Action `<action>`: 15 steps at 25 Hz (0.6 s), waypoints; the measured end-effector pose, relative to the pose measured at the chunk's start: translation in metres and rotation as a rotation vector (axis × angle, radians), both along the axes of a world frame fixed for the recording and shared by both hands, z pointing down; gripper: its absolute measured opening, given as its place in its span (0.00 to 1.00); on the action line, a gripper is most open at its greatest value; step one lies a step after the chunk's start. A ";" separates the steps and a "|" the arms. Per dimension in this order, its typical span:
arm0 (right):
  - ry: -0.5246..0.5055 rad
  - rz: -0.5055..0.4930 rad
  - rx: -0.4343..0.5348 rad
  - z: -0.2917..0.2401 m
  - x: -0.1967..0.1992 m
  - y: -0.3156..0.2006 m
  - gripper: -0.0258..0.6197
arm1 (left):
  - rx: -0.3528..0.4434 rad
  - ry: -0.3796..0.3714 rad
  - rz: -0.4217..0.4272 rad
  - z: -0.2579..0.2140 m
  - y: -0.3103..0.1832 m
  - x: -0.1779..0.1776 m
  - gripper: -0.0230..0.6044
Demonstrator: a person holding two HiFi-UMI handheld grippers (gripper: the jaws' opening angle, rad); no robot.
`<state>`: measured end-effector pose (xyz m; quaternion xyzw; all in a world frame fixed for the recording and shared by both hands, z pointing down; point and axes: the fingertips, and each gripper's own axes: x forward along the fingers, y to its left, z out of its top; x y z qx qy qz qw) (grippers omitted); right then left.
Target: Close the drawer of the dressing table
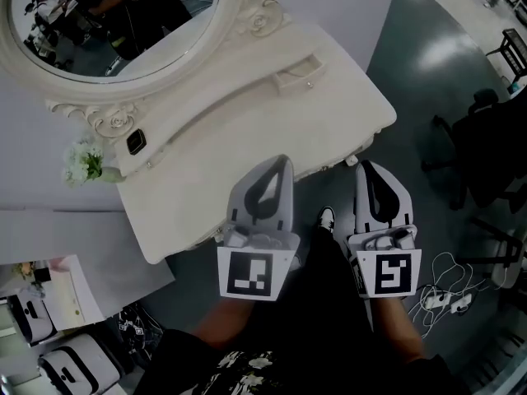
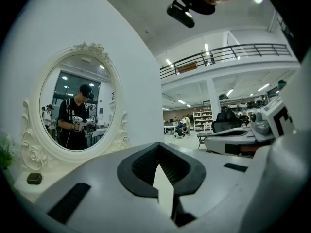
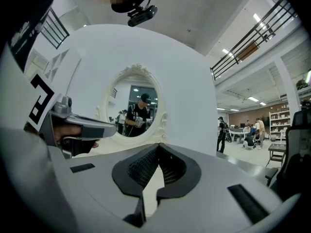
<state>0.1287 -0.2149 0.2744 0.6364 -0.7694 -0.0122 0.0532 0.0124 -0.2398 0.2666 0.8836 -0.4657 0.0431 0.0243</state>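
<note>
Before the dressing table (image 1: pixel 247 122): left gripper (image 1: pixel 282 163) is held over its front edge and right gripper (image 1: pixel 369 168) just off its corner, the jaws of each brought together with nothing between. The drawer cannot be made out, its front being hidden below the tabletop rim. The oval mirror (image 1: pixel 115 23) is cut off at the top.

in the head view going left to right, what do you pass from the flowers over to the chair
white flowers → small dark box → left gripper → right gripper → black office chair
</note>
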 end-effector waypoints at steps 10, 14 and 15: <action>0.002 -0.085 0.058 -0.012 0.021 -0.045 0.04 | -0.045 0.035 -0.069 0.001 -0.040 0.015 0.04; 0.013 -0.118 0.017 -0.006 0.031 -0.065 0.04 | -0.049 0.074 -0.090 -0.001 -0.057 0.026 0.04; 0.016 -0.131 0.010 -0.004 0.032 -0.068 0.04 | -0.046 0.074 -0.098 -0.002 -0.060 0.028 0.04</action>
